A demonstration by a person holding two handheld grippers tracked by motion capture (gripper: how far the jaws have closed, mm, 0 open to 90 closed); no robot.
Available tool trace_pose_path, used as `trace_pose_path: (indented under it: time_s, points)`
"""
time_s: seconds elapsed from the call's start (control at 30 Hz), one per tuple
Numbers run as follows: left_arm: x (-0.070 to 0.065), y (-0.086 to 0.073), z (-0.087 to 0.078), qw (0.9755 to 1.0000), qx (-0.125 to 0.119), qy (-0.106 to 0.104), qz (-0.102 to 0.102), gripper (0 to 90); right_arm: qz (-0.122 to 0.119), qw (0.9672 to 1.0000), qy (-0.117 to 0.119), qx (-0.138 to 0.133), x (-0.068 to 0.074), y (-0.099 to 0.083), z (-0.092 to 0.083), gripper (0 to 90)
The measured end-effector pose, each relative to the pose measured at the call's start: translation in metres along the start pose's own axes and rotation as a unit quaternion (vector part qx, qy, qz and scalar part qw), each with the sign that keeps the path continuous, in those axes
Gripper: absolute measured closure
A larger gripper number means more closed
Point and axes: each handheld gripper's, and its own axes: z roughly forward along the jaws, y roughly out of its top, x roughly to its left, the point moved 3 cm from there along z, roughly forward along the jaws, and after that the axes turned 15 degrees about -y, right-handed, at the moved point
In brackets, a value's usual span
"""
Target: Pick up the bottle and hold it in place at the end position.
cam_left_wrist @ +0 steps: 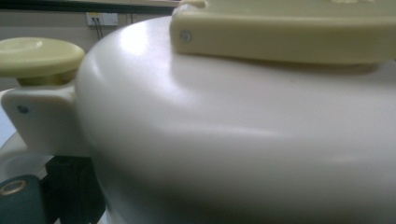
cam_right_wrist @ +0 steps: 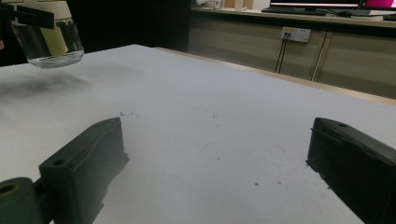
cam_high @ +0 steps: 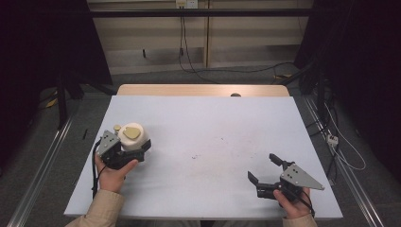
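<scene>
A jar (cam_high: 131, 135) with a cream lid and a clear glass body is at the left of the white table (cam_high: 213, 123). My left gripper (cam_high: 135, 147) is shut on it from the near side. In the left gripper view the cream lid (cam_left_wrist: 233, 140) is very close, with a pale yellow knob (cam_left_wrist: 37, 56) at its edge. The right gripper view shows the jar's glass base (cam_right_wrist: 46, 39) hanging a little above the table, a shadow beneath it. My right gripper (cam_high: 263, 167) rests near the front right, open (cam_right_wrist: 219, 163), with nothing between its jaws.
The white sheet shows a few small dark specks (cam_high: 196, 156) near its middle. A strip of bare wood (cam_high: 203, 90) runs along the far edge, with a small dark object (cam_high: 235, 94) on it. Cables (cam_high: 340, 146) lie on the floor to the right.
</scene>
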Motion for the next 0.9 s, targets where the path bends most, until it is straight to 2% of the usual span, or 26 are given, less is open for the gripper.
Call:
trace_pose_path:
  time_s: [0.9]
  points:
    - [-0.011,0.009,0.034,0.9993,-0.002,-0.037,-0.006,5.6,0.001,1.0000,0.001,0.002,0.000,0.000,0.000,3.3]
